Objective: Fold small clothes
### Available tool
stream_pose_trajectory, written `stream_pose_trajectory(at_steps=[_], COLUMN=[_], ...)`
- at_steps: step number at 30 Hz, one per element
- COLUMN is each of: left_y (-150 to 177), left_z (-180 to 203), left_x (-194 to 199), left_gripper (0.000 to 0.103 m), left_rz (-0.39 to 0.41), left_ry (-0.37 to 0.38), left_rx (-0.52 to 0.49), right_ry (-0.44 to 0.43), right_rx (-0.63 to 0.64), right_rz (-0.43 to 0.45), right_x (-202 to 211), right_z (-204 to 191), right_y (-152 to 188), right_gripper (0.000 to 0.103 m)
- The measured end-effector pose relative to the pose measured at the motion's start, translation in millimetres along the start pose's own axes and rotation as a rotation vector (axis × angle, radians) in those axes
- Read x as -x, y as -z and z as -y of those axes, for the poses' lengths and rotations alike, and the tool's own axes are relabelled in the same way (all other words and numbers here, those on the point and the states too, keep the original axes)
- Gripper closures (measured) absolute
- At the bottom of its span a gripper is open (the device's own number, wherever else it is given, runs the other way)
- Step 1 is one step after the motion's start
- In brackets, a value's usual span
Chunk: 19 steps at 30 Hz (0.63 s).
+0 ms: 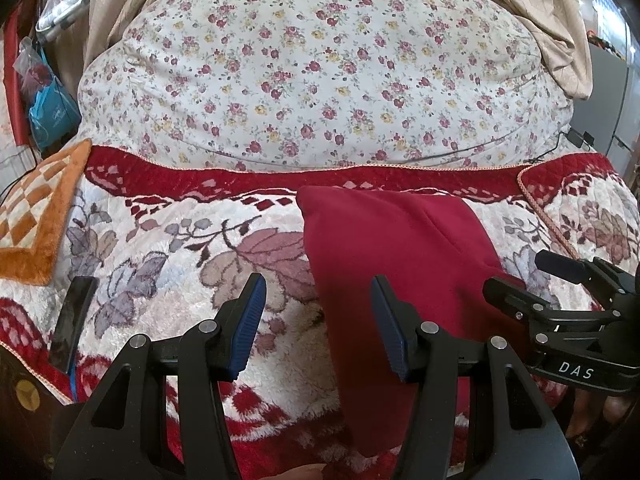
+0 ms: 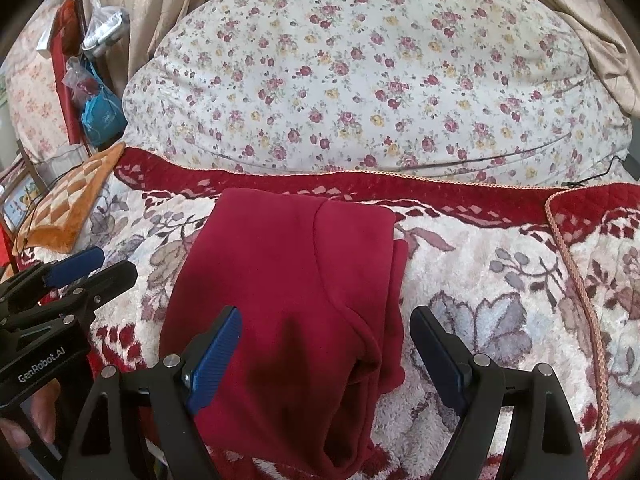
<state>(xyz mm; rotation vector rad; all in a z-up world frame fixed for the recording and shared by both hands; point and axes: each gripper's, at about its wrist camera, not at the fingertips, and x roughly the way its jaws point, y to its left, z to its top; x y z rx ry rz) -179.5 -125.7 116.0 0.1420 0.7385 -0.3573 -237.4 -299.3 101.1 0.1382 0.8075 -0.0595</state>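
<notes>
Nearest in the left wrist view, the left gripper (image 1: pixel 318 320) has its jaws wide apart with nothing between them; its blue pads (image 1: pixel 250 322) straddle the left edge of the red garment (image 1: pixel 400 260). In the right wrist view the right gripper (image 2: pixel 324 354) is likewise spread wide and grips nothing, hovering over the near part of the garment (image 2: pixel 288 280), with its left pad above the cloth and its right pad over the plush blanket (image 2: pixel 480 280). Each gripper shows at the margin of the other's view, the left one (image 2: pixel 86 268) at the far left, the right one (image 1: pixel 516 276) at the far right.

The garment lies folded into a long strip on the blanket (image 1: pixel 180 248), running from the near edge of the bed toward the dark red border band. Its far end is squared off just short of that band. Along its right side, layers of cloth overlap and a curved seam shows.

A dark phone (image 1: pixel 74 320) lies on the blanket near the left edge. Farther left sits an orange checkered cushion (image 1: pixel 36 220). A second blanket piece with braided trim (image 2: pixel 580 280) overlaps at the right.

Beyond the red band rises a large floral quilt (image 1: pixel 320 80), with a thin black cable (image 1: pixel 552 148) running along its foot at the right. Beige curtains (image 1: pixel 116 4) hang behind, and plastic bags (image 1: pixel 52 112) hang at the far left.
</notes>
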Motion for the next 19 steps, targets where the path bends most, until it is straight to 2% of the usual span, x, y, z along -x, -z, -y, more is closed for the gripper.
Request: stream_pose_trajectory(at_steps=[19], left_y=[-0.5], left_z=[-2.8], left_x=[-11.6], left_gripper=[0.049], left_rz=[-0.016], left_ry=[0.022], left_rx=[0.015], right_ry=[-0.007], right_rx=[-0.003], right_rz=[-0.033], right_x=[-10.3], right_z=[1.9], right_y=[3.7], right_gripper=[0.019])
